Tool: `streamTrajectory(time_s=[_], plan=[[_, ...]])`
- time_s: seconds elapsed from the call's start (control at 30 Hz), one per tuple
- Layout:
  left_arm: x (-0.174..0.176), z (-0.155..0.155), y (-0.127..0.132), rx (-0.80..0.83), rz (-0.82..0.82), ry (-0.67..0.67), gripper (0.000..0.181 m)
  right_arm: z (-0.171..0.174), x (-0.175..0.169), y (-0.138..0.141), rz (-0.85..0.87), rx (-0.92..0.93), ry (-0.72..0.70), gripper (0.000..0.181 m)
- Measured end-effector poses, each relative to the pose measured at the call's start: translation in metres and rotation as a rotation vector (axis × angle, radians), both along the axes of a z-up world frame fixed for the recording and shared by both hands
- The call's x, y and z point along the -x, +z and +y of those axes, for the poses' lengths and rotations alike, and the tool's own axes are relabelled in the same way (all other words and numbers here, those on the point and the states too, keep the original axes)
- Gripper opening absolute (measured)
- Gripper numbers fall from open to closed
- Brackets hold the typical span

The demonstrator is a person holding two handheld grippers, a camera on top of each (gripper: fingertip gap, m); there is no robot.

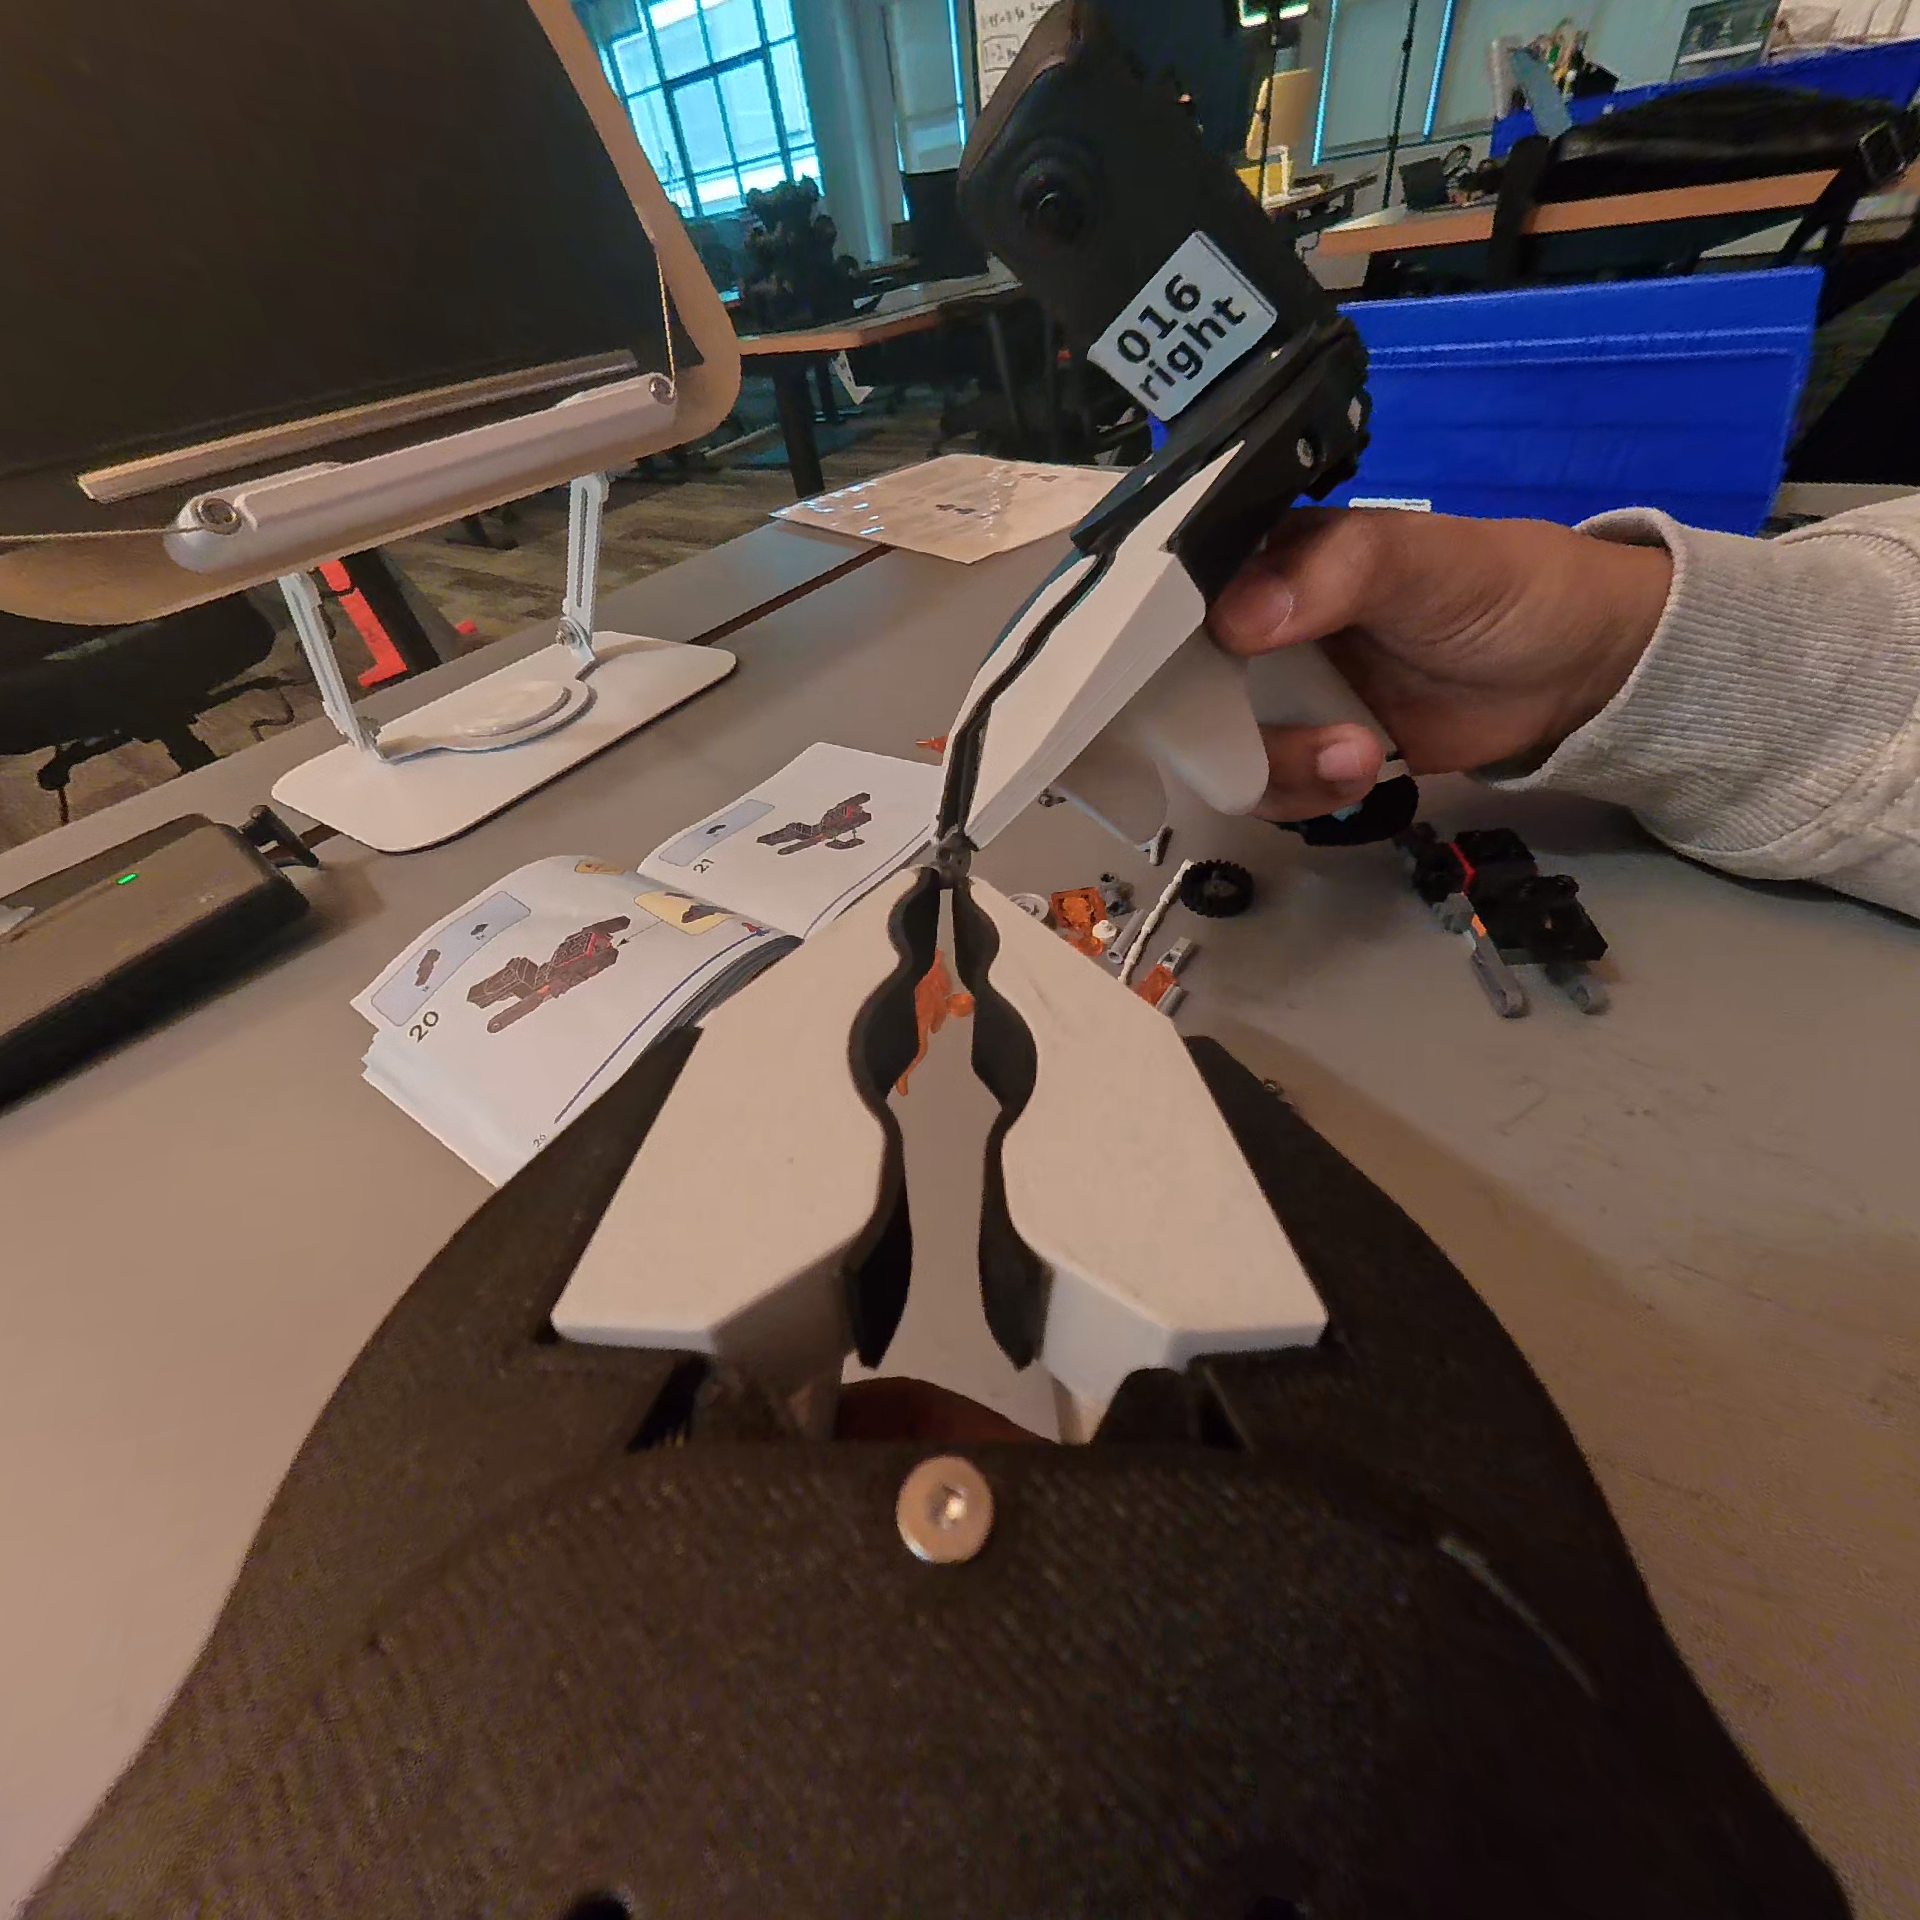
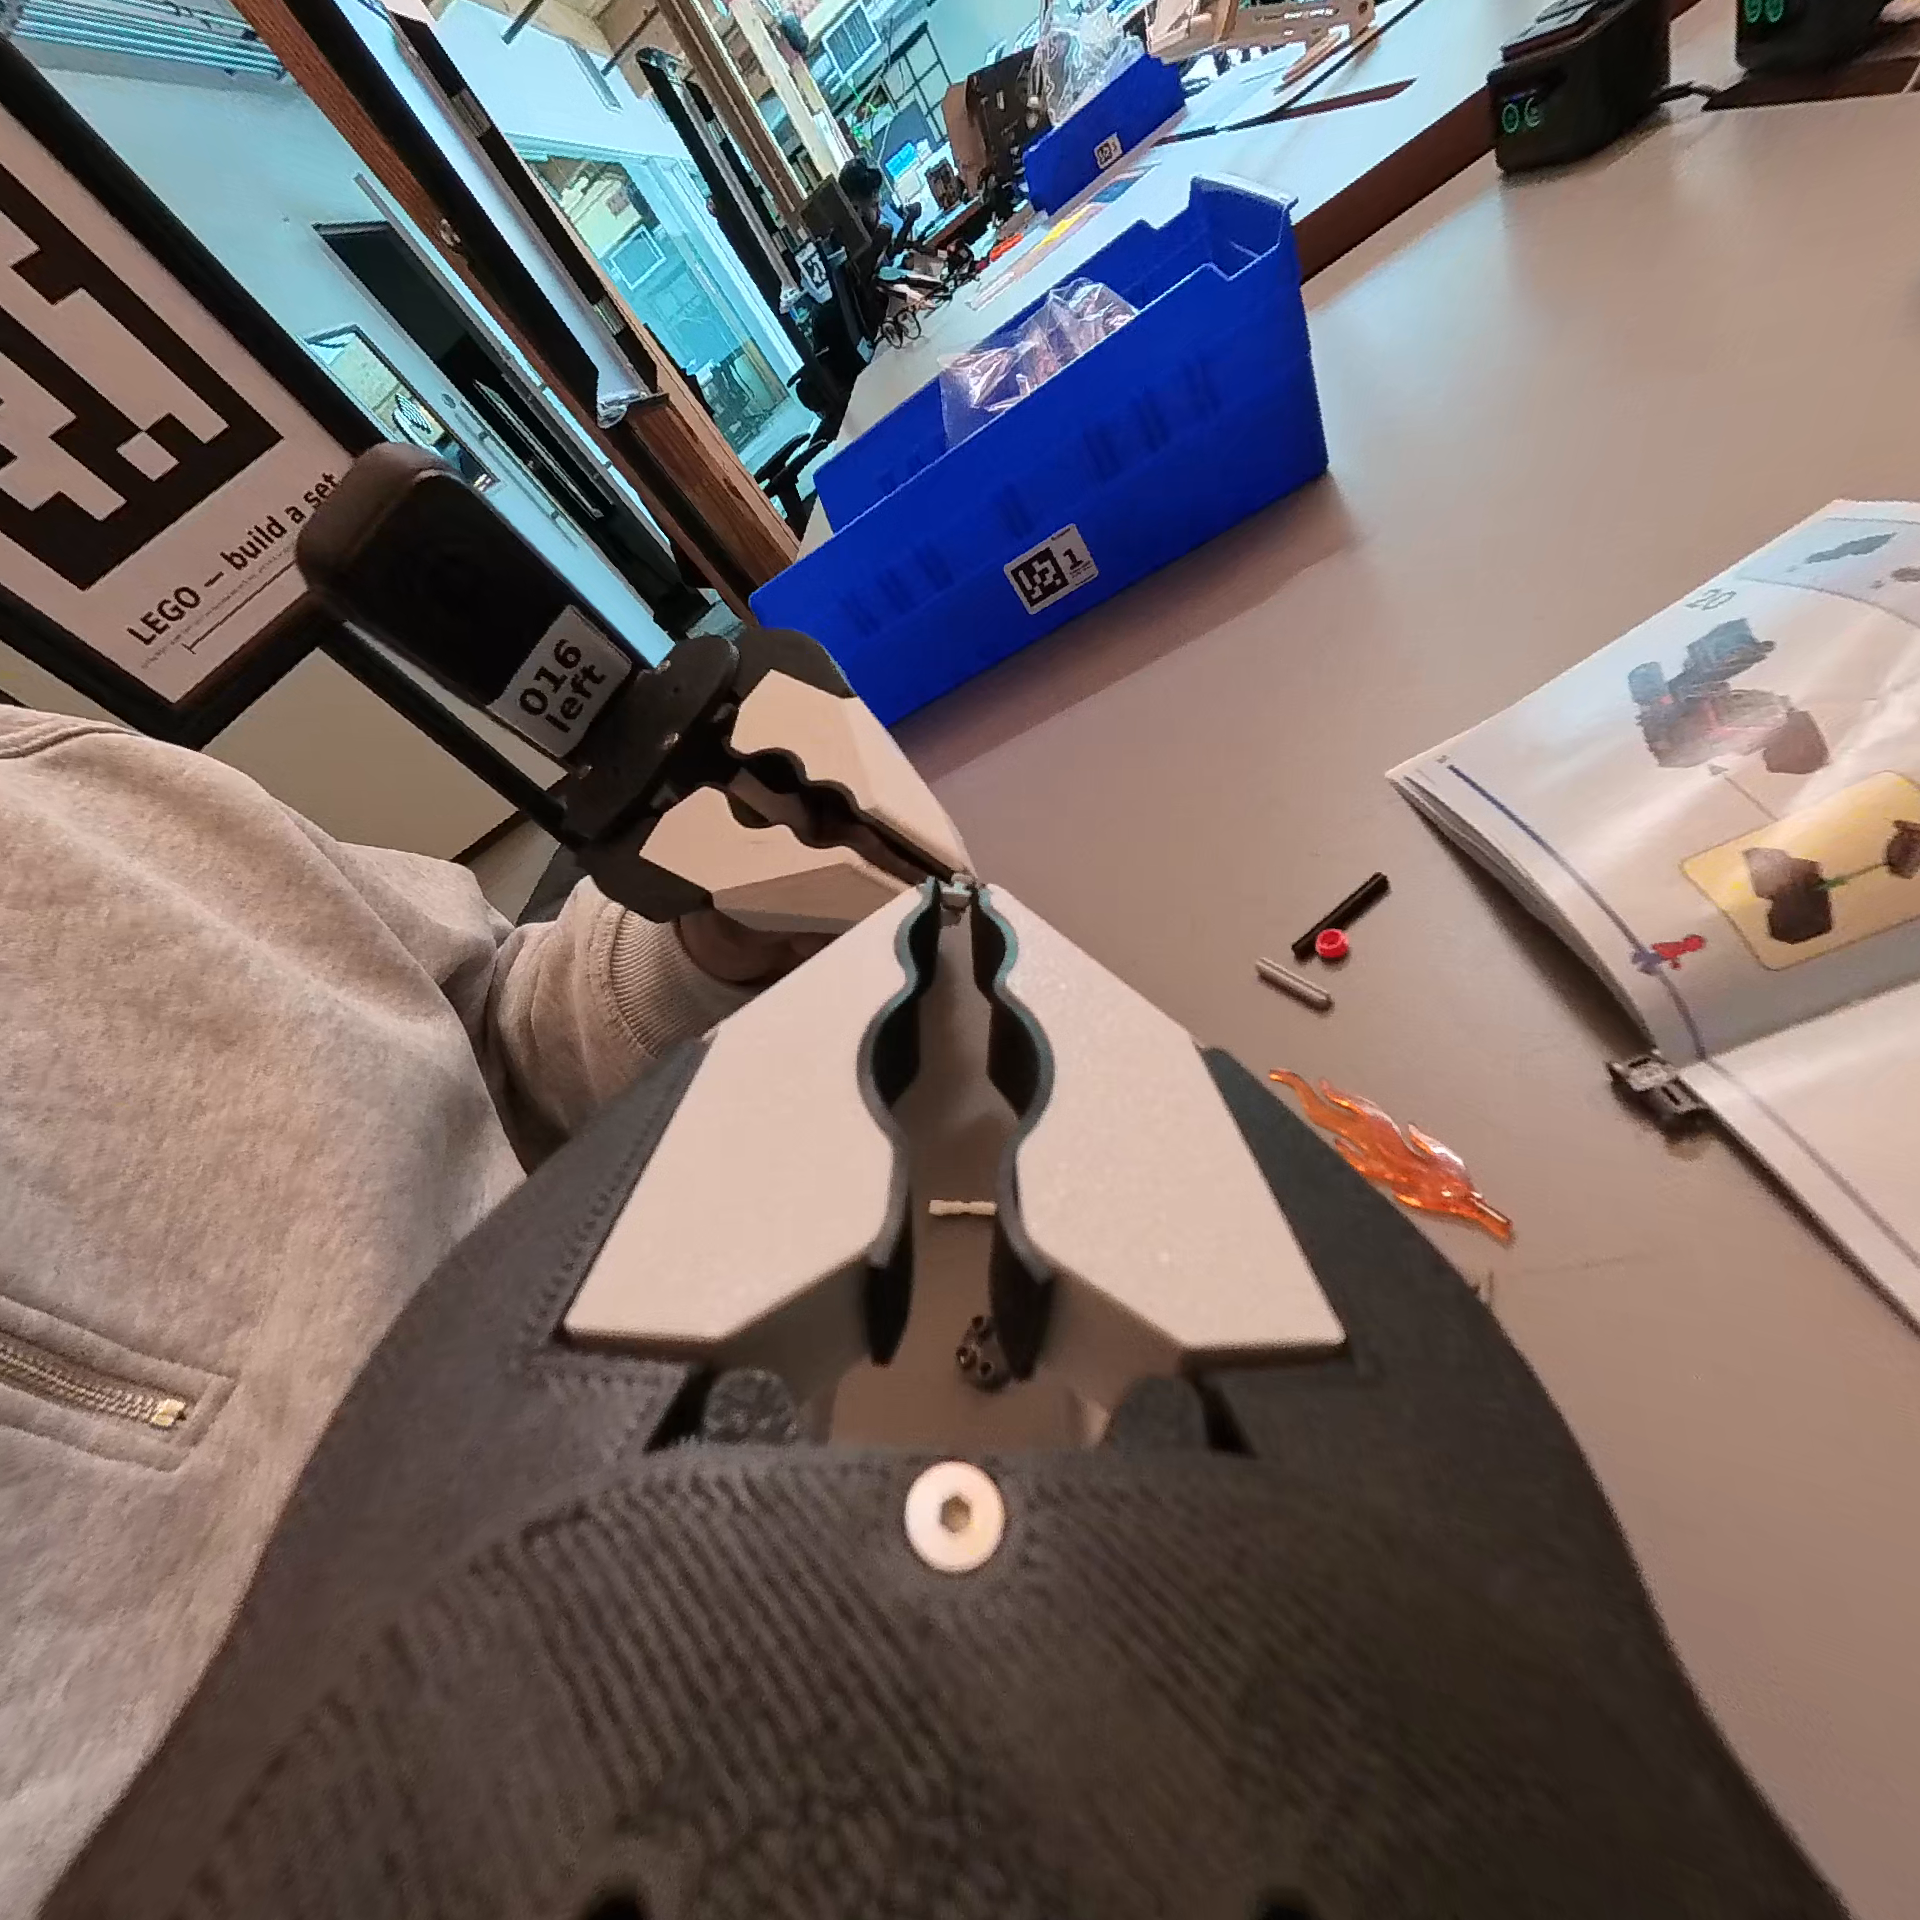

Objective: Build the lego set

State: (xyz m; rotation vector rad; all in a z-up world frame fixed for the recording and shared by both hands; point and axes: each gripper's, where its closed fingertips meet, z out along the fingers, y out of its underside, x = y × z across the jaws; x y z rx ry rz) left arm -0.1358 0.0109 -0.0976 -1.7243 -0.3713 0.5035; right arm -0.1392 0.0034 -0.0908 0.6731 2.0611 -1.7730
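Observation:
My left gripper (image 1: pixel 943 896) is shut on a clear orange flame piece (image 1: pixel 935 1006), which hangs back between its fingers. My right gripper (image 1: pixel 952 831) comes down from the upper right and meets it tip to tip, shut on a small grey piece (image 1: pixel 951 857). In the right wrist view the right gripper (image 2: pixel 958 906) pinches that grey piece (image 2: pixel 961 890), with the left gripper (image 2: pixel 948 871) touching it from the left. A partly built black model (image 1: pixel 1507 909) lies on the table to the right. The open instruction booklet (image 1: pixel 582 977) lies under the grippers.
Loose parts (image 1: pixel 1101 920) and a black wheel (image 1: pixel 1216 888) lie near the model. A second orange flame (image 2: pixel 1392 1153), a black axle with a red bush (image 2: pixel 1340 914) and a grey pin (image 2: pixel 1294 982) lie by the booklet (image 2: pixel 1714 831). A blue bin (image 2: pixel 1060 468) and a tablet stand (image 1: pixel 499 727) stand behind. The tips of both grippers are at nearly the same place. My left tips are roughly 15 cm from the partly built black model (image 1: pixel 1507 909).

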Motion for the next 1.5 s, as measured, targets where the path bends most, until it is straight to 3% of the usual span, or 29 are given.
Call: streamTrajectory(time_s=[0.83, 1.0, 1.23, 1.4, 1.5], plan=[[0.001, -0.001, 0.002, -0.064, -0.066, -0.023, 0.001, 0.005, 0.007, 0.010, 0.085, -0.002, -0.062, 0.004], [-0.004, 0.006, 0.001, -0.244, -0.357, -0.152, 0.015, 0.011, 0.011, 0.035, 0.445, -0.043, -0.200, 0.004], [-0.013, 0.003, 0.018, -0.512, -0.664, -0.351, 0.020, 0.001, 0.007, 0.028, 1.055, -0.403, -0.319, 0.004], [-0.012, -0.011, 0.035, -0.739, -0.822, -0.478, 0.002, -0.008, 0.002, 0.023, 1.471, -0.609, -0.364, 0.004], [-0.008, -0.017, 0.036, -0.835, -0.924, -0.524, 0.000, -0.011, -0.001, 0.021, 1.602, -0.677, -0.354, 0.003]])
